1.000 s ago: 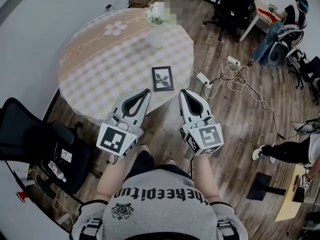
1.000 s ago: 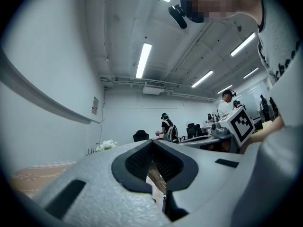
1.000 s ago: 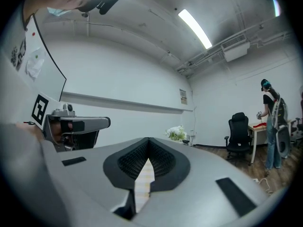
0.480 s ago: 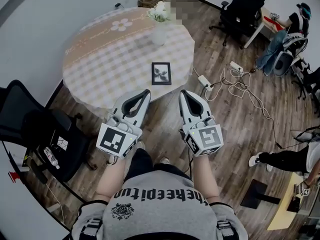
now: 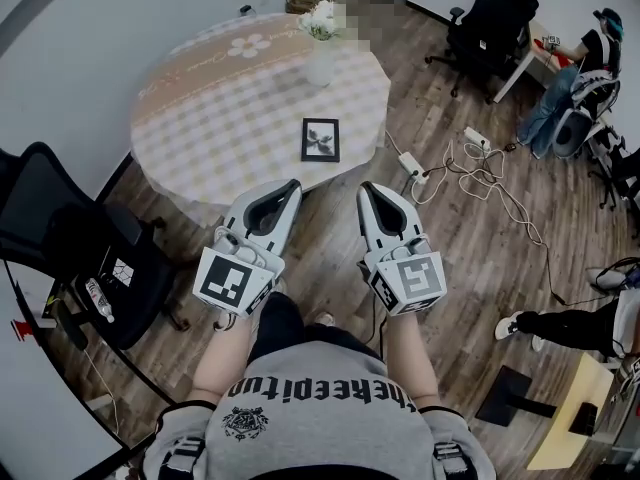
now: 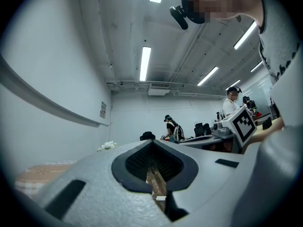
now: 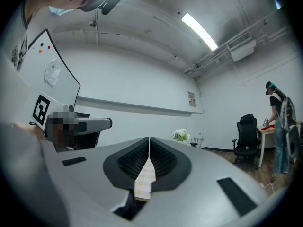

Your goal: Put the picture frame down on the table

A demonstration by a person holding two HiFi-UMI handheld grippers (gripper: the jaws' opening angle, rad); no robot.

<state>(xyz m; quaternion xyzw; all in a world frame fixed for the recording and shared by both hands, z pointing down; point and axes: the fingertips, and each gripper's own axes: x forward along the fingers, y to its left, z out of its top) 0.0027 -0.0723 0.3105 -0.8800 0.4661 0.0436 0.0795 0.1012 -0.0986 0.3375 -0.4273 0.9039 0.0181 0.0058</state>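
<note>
The black picture frame lies flat on the round table, near its edge closest to me. Both grippers hang in front of my chest, over the wooden floor, short of the table. The left gripper is shut with nothing in it, its tip pointing at the table edge. Beside it the right gripper is also shut and empty. In the left gripper view the left gripper has its jaws closed, aimed up across the room. The right gripper in its own view shows its pads pressed together.
A white vase of flowers stands on the table's far side. A black chair sits to my left. A power strip and cables lie on the floor to the right. An office chair and a seated person's legs are further right.
The table and frame have slid up and away in the head view, as I back off from it. Both grippers keep their pose, shut and empty.
</note>
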